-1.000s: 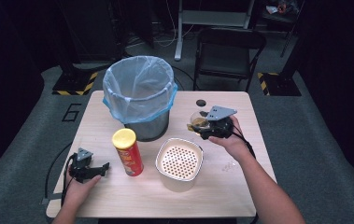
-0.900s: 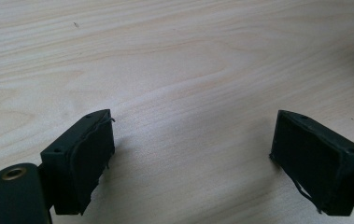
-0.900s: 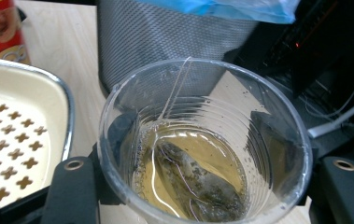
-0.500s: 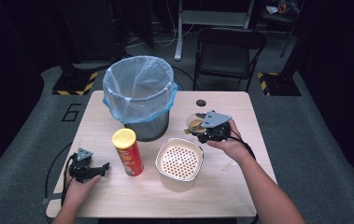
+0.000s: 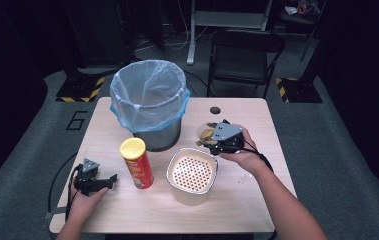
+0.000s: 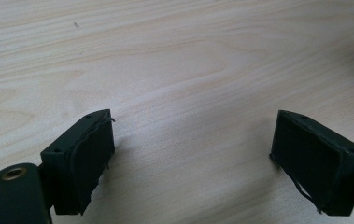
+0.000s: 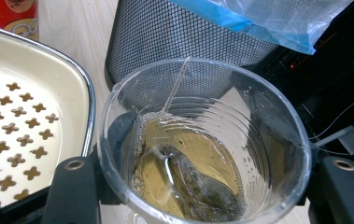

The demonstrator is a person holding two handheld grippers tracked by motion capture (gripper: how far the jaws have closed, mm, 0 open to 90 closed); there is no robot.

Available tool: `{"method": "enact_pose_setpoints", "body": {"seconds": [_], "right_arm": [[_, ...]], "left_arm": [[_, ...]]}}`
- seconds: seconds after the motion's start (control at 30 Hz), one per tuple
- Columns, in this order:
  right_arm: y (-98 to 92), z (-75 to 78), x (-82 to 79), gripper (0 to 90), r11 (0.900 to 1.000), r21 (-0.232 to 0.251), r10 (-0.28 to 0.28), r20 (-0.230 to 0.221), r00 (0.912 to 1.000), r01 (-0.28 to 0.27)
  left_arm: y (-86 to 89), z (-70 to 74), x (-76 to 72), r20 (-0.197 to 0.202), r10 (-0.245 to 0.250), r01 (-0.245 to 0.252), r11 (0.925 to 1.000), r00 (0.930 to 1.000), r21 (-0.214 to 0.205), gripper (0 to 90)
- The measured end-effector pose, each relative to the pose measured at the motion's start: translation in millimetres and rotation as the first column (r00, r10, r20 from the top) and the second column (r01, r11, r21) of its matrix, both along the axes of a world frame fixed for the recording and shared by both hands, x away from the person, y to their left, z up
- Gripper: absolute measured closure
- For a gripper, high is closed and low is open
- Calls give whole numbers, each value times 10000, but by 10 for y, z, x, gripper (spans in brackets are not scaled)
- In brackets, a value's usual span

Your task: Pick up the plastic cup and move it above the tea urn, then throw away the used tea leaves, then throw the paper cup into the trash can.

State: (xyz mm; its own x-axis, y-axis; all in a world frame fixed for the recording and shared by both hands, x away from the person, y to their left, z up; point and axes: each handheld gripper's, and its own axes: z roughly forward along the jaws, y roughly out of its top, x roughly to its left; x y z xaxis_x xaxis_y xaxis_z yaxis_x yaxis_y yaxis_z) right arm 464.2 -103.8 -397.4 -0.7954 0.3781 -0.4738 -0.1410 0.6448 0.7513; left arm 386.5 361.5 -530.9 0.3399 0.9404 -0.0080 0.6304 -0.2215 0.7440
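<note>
My right gripper [image 5: 213, 141] is shut on a clear plastic cup [image 5: 206, 134] and holds it above the table, just behind the cream pot [image 5: 192, 175]. In the right gripper view the cup [image 7: 258, 116] sits between the two black jaws, holding yellowish tea and a dark tea bag [image 7: 198, 184] whose string [image 7: 174, 86] leans on the cup's wall. The pot's perforated insert [image 7: 11, 140] lies at the left of that view. My left gripper [image 5: 106, 179] rests on the table at the front left. Its jaws stand wide open over bare wood [image 6: 188, 154].
A black mesh bin [image 5: 149, 102] lined with a blue bag stands at the back of the table. A red crisp can with a yellow lid [image 5: 136, 162] stands upright between my left gripper and the pot. Crumbs [image 5: 244, 177] lie right of the pot. A chair [image 5: 244, 55] stands behind the table.
My right gripper has drifted a little nearer to the cream pot with the cup in it. The left gripper has stayed in place.
</note>
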Motion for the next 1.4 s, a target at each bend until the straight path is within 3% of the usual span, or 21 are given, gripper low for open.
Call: {"method": "enact_pose_setpoints", "body": {"seconds": [0.17, 0.5, 0.67, 0.9, 0.97, 1.0, 1.13, 1.2, 1.23, 1.27, 1.3, 1.33, 1.37, 1.4], "right_arm": [[25, 16, -17, 349, 9998, -29, 190, 113, 9998, -190], [95, 2, -62, 350, 9967, -184, 810, 1038, 9913, -795], [142, 9, -117, 351, 9952, -453, 934, 1592, 9828, -872], [179, 19, -188, 353, 9901, -1060, 1156, 2438, 9629, -920], [197, 16, -217, 354, 9862, -1390, 1264, 2828, 9508, -898], [201, 12, -230, 355, 9862, -1421, 1225, 2823, 9515, -848], [242, 9, -294, 357, 9781, -1884, 1478, 3309, 9320, -882], [274, 5, -335, 358, 9705, -2280, 1611, 3725, 9139, -782], [274, 5, -335, 358, 9705, -2280, 1611, 3725, 9139, -782], [290, 0, -356, 359, 9659, -2489, 1662, 3854, 9076, -711], [327, -13, -392, 360, 9504, -3053, 1935, 4314, 8811, -592], [342, -21, -406, 360, 9429, -3290, 2029, 4431, 8732, -522], [368, -39, -425, 361, 9286, -3690, 2208, 4655, 8571, -388], [368, -39, -425, 361, 9286, -3690, 2208, 4655, 8571, -388]], "left_arm": [[0, 0, 0, 0, -1, 1, 10000, 10000, 1, 128], [0, 0, 0, 1, 0, 0, 10000, 10000, -3, 128], [-1, 0, -1, -5, 2, -2, 10000, 10000, -6, 128], [-1, 1, -2, -21, 2, -2, 10000, 10000, -6, 128], [-1, 1, -2, -24, 2, -2, 10000, 10000, -8, 129], [0, 2, -2, -36, -5, 5, 10000, 10000, -5, 129], [-1, 1, -2, -23, 0, 0, 10000, 10000, -7, 128], [-1, 1, -2, -22, 0, 0, 10000, 10000, -7, 128], [-1, 1, -2, -22, 0, 0, 10000, 10000, -7, 129], [0, 0, -1, -6, -3, 3, 10000, 10000, -2, 129], [-1, 0, -3, -22, -1, 1, 10000, 10000, -29, 129], [-2, -1, -6, -7, -21, 21, 10000, 10000, -37, 129], [-5, -4, -6, 3, -14, 14, 10000, 10000, -92, 129], [-5, -4, -6, 3, -14, 14, 10000, 10000, -92, 129]]}}
